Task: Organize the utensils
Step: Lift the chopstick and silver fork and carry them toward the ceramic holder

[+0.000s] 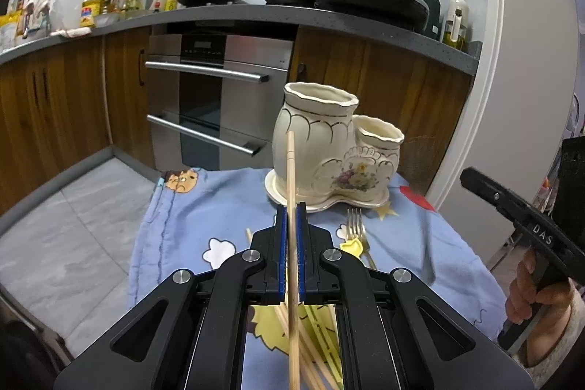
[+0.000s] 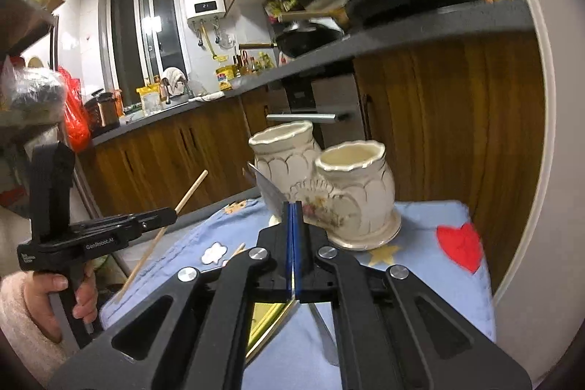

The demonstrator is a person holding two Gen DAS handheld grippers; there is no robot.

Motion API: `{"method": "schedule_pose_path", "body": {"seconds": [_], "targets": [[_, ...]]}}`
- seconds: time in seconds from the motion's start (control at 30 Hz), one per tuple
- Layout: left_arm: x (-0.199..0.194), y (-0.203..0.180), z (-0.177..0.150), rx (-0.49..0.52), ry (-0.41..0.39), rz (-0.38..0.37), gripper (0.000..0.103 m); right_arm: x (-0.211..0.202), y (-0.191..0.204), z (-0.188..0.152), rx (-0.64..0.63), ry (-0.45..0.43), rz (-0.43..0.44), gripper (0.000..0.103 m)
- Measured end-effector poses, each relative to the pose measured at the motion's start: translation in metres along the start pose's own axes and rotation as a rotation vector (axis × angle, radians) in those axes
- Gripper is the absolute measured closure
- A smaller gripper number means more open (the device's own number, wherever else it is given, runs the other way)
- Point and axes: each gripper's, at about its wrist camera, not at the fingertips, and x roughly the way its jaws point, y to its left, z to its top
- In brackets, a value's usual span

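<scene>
**Both hand-held grippers clamped on utensils before the holder**

The left hand-held gripper (image 1: 291, 207) has its blue pads pressed together on a single wooden chopstick (image 1: 291, 170). The stick runs up between the fingers, its tip reaching across the front of the ceramic holder (image 1: 314, 134), which stands just beyond on the blue cloth (image 1: 204, 207). Under the gripper body, more chopsticks (image 1: 310, 353) lie loose on the cloth, and a fork (image 1: 356, 229) lies to the right, near the holder's base.

The right hand-held gripper (image 2: 294, 207) is closed on a knife (image 2: 268, 187): the blade sticks out ahead and to the left of the fingertips, in front of the holder (image 2: 351, 185), and the rest of the knife passes back between the pads.

The left wrist view alone shows the fork and the loose chopsticks, plus the right gripper's black handle at the far right edge with a hand (image 1: 537, 295) around it; the utensil there is only a blur. The right wrist view alone shows the knife clearly, looks into the holder's shorter cup, and takes in the left gripper (image 2: 172, 215) from the side, with the chopstick (image 2: 192, 189) slanting up through it and a hand (image 2: 65, 295) on its grip.
</scene>
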Motion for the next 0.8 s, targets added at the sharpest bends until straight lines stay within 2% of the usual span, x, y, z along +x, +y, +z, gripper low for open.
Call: {"method": "schedule_pose_path", "body": {"seconds": [0.13,0.27,0.33,0.43,0.5,0.8], "targets": [[0.001,0.000,-0.002,-0.003,0.013,0.003,0.098,0.011,-0.001,-0.007,-0.007,0.068,-0.010,0.103],[0.001,0.001,-0.005,-0.003,0.019,0.002,0.098,0.035,-0.007,-0.019,-0.007,0.201,-0.010,0.102],[0.001,0.001,-0.005,-0.005,0.023,0.000,0.098,0.059,-0.008,-0.028,-0.051,0.325,-0.061,0.080],[0.001,0.001,-0.005,-0.004,0.026,-0.001,0.098,0.086,-0.012,-0.041,-0.068,0.460,-0.077,0.076],[0.001,0.002,-0.006,-0.007,0.025,-0.005,0.098,0.096,-0.012,-0.046,-0.075,0.515,-0.080,0.076],[0.007,0.007,-0.009,-0.018,0.036,-0.013,0.098,0.112,-0.004,-0.050,-0.147,0.599,-0.067,0.076]]}}
